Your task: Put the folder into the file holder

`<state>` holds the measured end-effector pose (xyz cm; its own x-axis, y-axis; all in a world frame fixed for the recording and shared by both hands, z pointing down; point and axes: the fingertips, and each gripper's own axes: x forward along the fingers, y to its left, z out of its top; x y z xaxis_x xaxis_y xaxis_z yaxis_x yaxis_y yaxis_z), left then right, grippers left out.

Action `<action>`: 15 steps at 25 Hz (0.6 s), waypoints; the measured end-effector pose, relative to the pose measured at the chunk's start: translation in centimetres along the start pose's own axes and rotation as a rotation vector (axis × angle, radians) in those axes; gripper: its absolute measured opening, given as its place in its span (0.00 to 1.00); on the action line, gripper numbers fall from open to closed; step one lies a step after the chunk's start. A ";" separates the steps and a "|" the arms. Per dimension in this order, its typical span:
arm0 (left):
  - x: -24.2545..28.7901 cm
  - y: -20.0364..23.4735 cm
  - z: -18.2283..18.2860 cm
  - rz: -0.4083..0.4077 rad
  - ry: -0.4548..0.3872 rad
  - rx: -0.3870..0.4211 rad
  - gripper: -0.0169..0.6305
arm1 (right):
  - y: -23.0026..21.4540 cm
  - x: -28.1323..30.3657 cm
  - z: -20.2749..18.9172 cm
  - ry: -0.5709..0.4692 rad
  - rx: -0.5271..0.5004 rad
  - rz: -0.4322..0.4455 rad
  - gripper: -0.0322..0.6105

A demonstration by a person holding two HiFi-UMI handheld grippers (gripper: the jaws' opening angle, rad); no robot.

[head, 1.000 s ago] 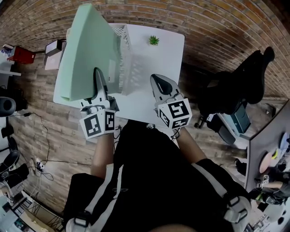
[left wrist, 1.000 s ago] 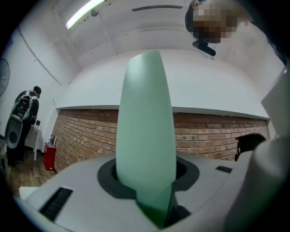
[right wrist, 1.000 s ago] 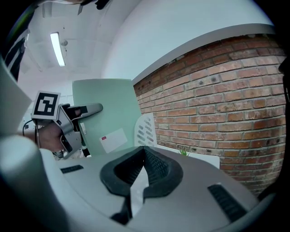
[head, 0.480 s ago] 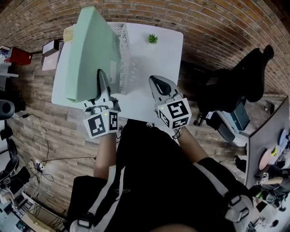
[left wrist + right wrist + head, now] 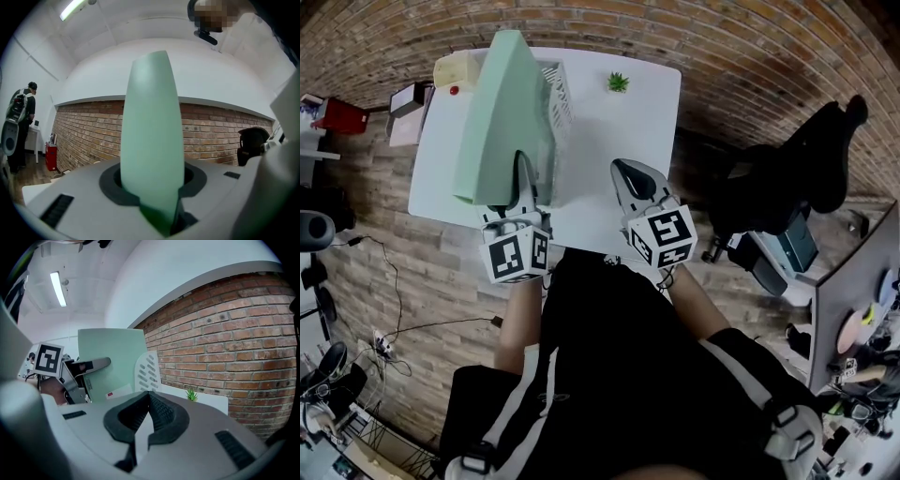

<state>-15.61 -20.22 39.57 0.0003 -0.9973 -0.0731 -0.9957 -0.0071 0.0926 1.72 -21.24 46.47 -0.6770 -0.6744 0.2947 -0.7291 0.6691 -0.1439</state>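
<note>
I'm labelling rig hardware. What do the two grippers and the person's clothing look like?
Both the left gripper and right gripper have pale grey shells, dark ribbed pads and a white cube with black square markers. The person wears black with white stripes.

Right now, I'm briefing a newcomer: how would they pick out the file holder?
On the white table, look just right of the big mint-green folder. The file holder is the upright white rack; its slotted walls set it apart from the plain folder and tiny plant.
</note>
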 end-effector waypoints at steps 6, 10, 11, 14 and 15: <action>0.2 -0.1 -1.0 -0.006 0.020 -0.001 0.27 | 0.1 0.1 -0.3 0.008 0.004 -0.001 0.06; 0.1 -0.4 -1.6 -0.016 0.041 -0.001 0.27 | 0.2 0.0 -0.4 0.009 0.006 -0.002 0.06; 0.1 -0.3 -1.7 -0.017 0.044 -0.001 0.27 | 0.2 0.0 -0.5 0.008 0.007 -0.001 0.06; 0.1 -0.3 -2.0 -0.019 0.053 -0.005 0.27 | 0.2 0.2 -0.6 0.010 0.013 0.003 0.06; 0.1 -0.3 -2.1 -0.018 0.056 -0.006 0.27 | 0.3 0.2 -0.6 0.010 0.016 0.006 0.06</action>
<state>-15.10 -20.51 41.61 0.0232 -0.9995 -0.0191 -0.9949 -0.0250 0.0980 1.46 -21.01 47.08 -0.6802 -0.6674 0.3032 -0.7268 0.6677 -0.1609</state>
